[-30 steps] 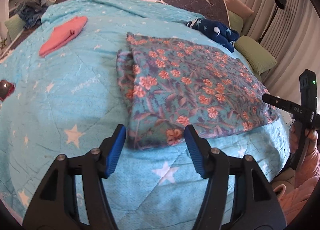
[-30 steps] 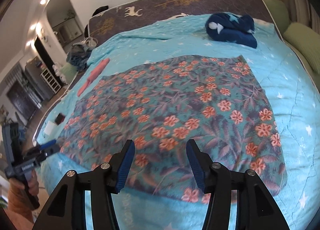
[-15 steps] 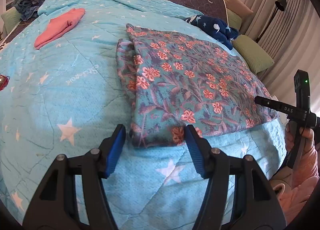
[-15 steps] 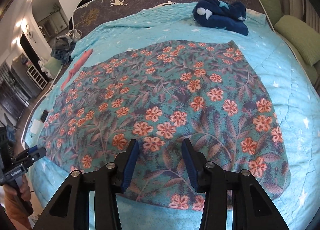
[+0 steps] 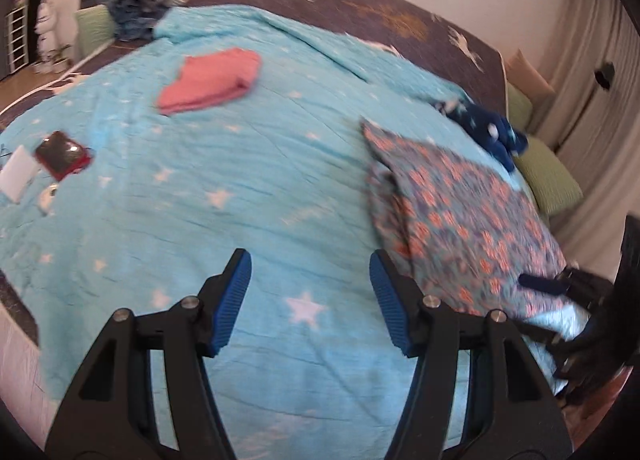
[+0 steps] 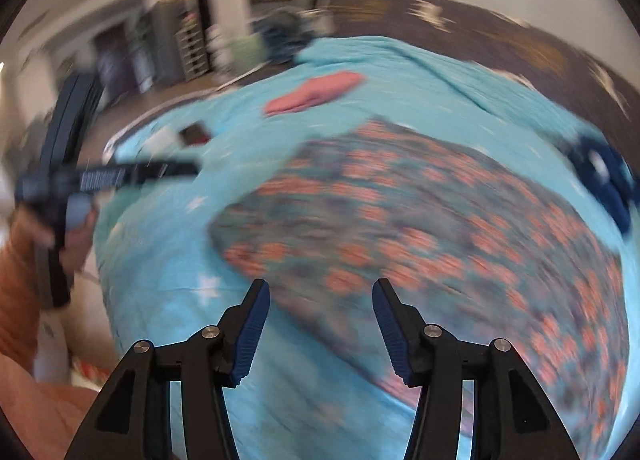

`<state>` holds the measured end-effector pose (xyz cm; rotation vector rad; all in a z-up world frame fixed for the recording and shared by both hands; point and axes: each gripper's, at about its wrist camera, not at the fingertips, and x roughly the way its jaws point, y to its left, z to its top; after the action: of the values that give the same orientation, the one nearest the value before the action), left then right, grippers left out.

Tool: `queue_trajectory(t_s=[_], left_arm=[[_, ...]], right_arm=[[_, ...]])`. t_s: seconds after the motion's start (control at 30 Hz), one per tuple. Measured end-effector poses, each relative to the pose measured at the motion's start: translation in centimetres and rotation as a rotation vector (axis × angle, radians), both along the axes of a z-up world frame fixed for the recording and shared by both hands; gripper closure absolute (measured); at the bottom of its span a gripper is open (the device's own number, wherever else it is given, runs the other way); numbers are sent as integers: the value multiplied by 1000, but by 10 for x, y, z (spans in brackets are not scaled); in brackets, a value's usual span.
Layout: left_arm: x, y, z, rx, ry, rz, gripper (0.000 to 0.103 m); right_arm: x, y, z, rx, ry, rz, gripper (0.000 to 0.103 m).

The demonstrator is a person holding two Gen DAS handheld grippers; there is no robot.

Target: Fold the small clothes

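A folded teal cloth with orange flowers (image 5: 460,216) lies flat on the light blue star blanket (image 5: 248,188); it also shows, blurred, in the right wrist view (image 6: 420,228). My left gripper (image 5: 310,296) is open and empty over bare blanket, left of the cloth's near corner. My right gripper (image 6: 320,324) is open and empty above the cloth's near edge. A folded pink garment (image 5: 212,80) lies farther back on the blanket, and a dark blue star garment (image 5: 484,128) lies bunched beyond the cloth.
A red phone (image 5: 62,154) and a white card (image 5: 16,176) lie near the bed's left edge. Green pillows (image 5: 548,180) sit at the right side. A pile of blue clothes (image 5: 136,12) sits at the headboard corner. The other hand-held gripper (image 6: 108,176) shows at left.
Both grippers have swung left. The flowered cloth now sits to the right in both views. The right view is heavily blurred by motion. Both grippers stay open and empty.
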<state>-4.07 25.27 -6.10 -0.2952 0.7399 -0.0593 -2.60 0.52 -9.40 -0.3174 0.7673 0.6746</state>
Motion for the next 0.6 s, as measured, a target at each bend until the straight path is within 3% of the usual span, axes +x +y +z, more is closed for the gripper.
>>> queue_trajectory(t_s=[0.27,0.6], left_arm=[[-11,22,-3,-6,-10,45,36],[-2,30,-9,-20,9,36,36]], right_arm=[[-25,88,-29,-257,-181,126,41],[-16,106,-43,-288,-223,75,43]])
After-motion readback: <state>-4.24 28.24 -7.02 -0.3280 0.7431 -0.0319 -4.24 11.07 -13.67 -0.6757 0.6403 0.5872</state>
